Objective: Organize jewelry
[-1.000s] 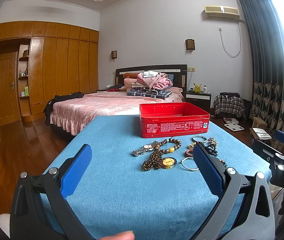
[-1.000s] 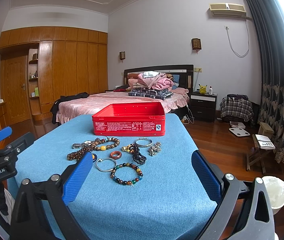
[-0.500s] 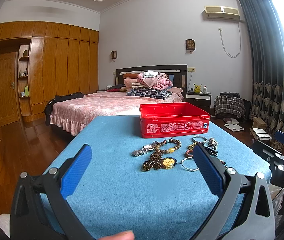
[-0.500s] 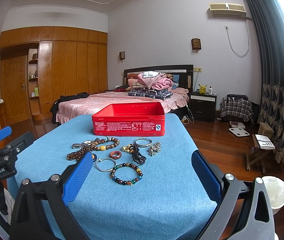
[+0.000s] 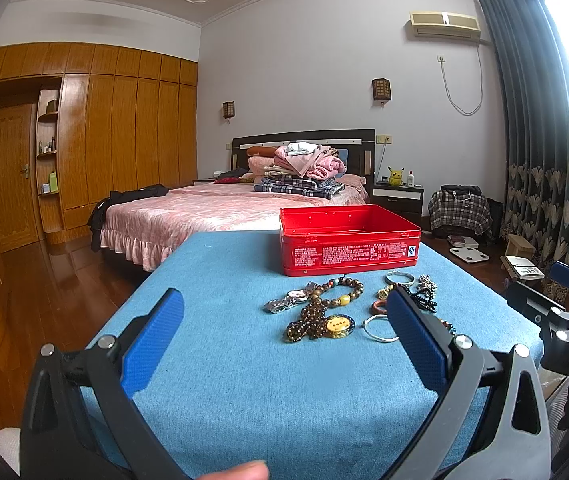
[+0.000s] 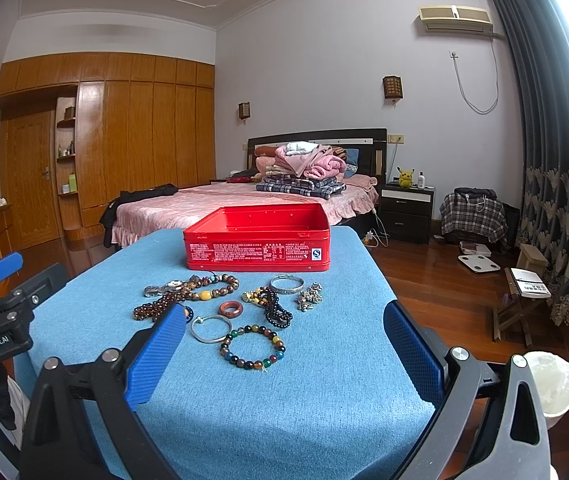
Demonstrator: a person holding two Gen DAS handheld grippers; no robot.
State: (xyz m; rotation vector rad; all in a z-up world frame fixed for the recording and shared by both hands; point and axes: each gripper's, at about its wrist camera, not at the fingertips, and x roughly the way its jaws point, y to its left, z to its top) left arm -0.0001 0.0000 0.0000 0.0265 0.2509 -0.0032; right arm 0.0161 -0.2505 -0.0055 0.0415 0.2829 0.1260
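Both claws, left [image 5: 284, 344] and right [image 6: 284, 348], gape empty over bare blue table [image 6: 284, 412] before the jewelry [image 6: 252, 344]

Jewelry [image 6: 228, 312] lies on the surface [image 6: 324, 400] ahead of the right tool [image 6: 284, 328]. A tin [image 6: 258, 250] sits beyond it, a bed [image 6: 220, 204] behind.

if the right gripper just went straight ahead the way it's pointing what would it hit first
Most likely the multicolored bead bracelet, which lies nearest, between the open right gripper fingers. Beyond it come the other jewelry and the red tin. Depth is unclear: held level, it may pass above the bracelet.
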